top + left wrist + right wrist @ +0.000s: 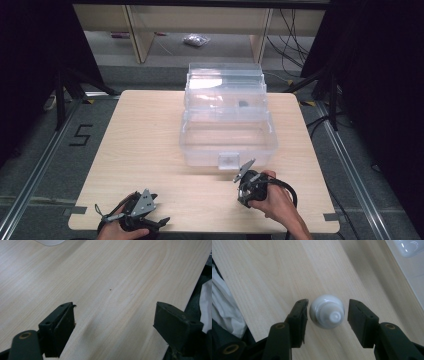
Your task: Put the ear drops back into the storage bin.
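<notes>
Your right gripper (pixel 327 308) stands narrowed around the small white bottle (pixel 327 311), which stands upright on the table (pixel 262 277) between its jaws with slim gaps either side. Close off-centre and one pad could tip or roll it. Beyond the jaws waits the clear box (pixel 227 135). Your left gripper (pixel 113 315) rests wide, empty.

Hidden and unclear parts
Small dark item (pixel 243 104) inside the clear box (pixel 227 145): too small to identify. White bottle (pixel 327 311) seen end-on, body hidden. White cloth (pixel 223 305) cut off at edge.
</notes>
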